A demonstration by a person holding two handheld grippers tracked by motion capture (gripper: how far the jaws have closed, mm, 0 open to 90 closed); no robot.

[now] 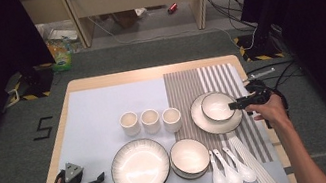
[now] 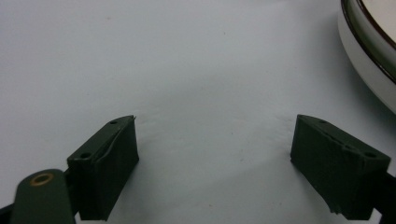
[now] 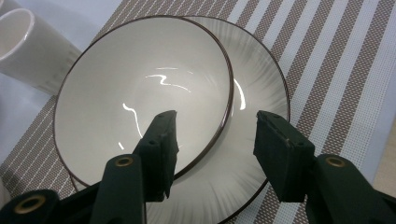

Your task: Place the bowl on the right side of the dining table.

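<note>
Three white ceramic cups (image 1: 150, 121) stand in a row on the pale grey table mat (image 1: 94, 114). Nearer the table's front edge sit a large white dark-rimmed plate (image 1: 140, 167) and a stack of white bowls (image 1: 189, 158), then three white ceramic spoons (image 1: 230, 170) and white chopsticks (image 1: 254, 164).

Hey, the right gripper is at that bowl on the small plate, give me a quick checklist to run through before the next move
1. Right gripper jaws straddle the bowl rim, one inside, one outside: ok.
2. Pads pressing on the rim: not ok, a gap shows at the outer jaw.
3. Bowl sits on the small plate, shifted towards one edge: ok.
4. Nearest cup stands apart from the bowl: ok.
5. Left gripper open over bare mat beside the large plate, holding nothing: ok.
6. Bowl empty: ok.
</note>
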